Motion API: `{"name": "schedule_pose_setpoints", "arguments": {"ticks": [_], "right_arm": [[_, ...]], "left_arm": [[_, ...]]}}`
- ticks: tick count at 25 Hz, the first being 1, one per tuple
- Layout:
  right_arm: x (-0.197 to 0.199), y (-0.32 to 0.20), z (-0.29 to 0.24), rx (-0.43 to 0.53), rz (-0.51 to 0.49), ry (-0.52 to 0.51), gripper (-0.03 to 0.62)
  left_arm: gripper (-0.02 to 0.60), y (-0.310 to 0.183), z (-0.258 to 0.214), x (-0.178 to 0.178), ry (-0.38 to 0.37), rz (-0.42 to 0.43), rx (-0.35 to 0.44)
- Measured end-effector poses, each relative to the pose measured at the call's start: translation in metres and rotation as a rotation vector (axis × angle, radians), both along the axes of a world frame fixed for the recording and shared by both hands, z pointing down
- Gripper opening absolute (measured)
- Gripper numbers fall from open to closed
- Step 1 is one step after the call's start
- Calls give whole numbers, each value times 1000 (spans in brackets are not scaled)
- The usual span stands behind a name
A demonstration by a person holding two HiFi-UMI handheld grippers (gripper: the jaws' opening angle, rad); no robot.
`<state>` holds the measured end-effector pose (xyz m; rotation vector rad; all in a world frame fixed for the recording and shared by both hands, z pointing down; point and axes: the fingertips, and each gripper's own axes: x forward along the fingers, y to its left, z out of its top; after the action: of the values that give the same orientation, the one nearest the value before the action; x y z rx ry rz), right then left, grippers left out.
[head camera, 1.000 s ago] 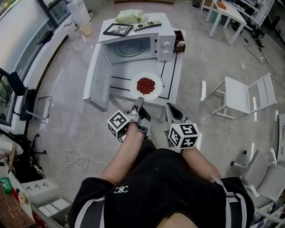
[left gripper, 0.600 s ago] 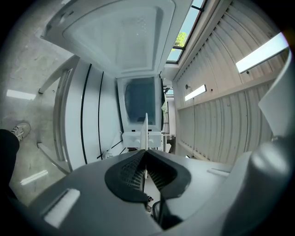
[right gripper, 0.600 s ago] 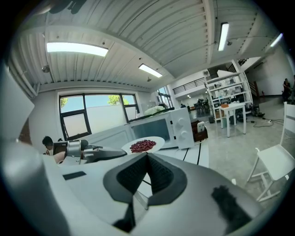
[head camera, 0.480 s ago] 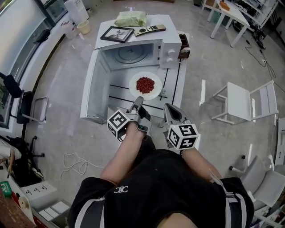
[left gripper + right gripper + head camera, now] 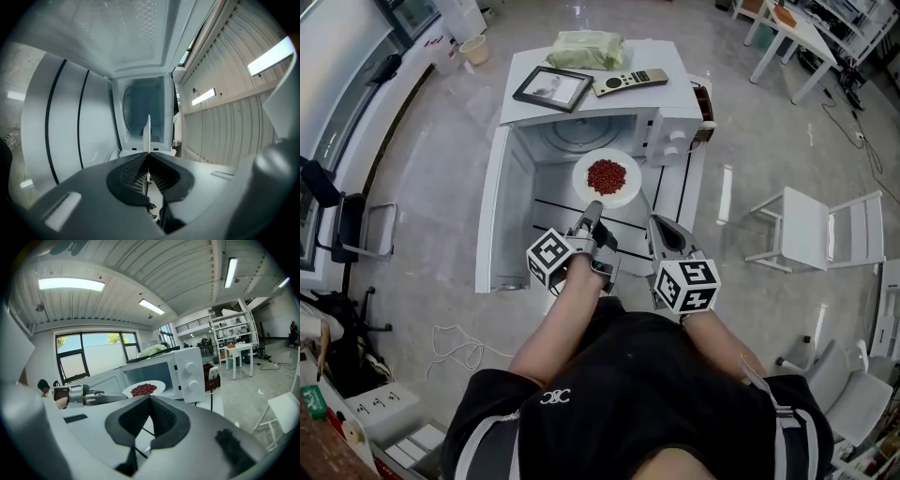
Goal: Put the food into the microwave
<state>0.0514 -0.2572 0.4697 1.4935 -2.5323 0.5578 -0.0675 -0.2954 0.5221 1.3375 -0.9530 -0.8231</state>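
A white plate heaped with red beans hangs level at the mouth of the open white microwave. My left gripper is shut on the plate's near rim. In the left gripper view the plate shows edge-on as a thin white sliver between the pads, with the microwave's cavity straight ahead. My right gripper sits to the right of the plate, shut and holding nothing. From the right gripper view I see the plate, the left gripper and the microwave's knobs.
The microwave door stands swung wide to the left. On top of the oven lie a framed picture, a remote and a green bag. The low white table carries the oven. A white chair stands to the right.
Both grippers and the plate have moved forward towards the microwave; the plate's far rim now reaches the cavity opening. The grip on the plate is unchanged.
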Motion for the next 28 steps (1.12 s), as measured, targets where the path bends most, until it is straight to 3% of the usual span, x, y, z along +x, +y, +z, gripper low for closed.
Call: {"name": "schedule_pose_setpoints", "arguments": {"ticks": [8,14,28], "right_arm": [[-15,-37,-7,-12,-15,-10,8],[-6,-55,-9,-22,-36,-16,8],[28,-70,-13,-15,-79,-24,8]], "left_arm": [[11,-40,-2,-13,-13,5,-4],[11,-51,4,-11,24,-32,-31],[11,-88,14,-12,-51,-110,-24]]}}
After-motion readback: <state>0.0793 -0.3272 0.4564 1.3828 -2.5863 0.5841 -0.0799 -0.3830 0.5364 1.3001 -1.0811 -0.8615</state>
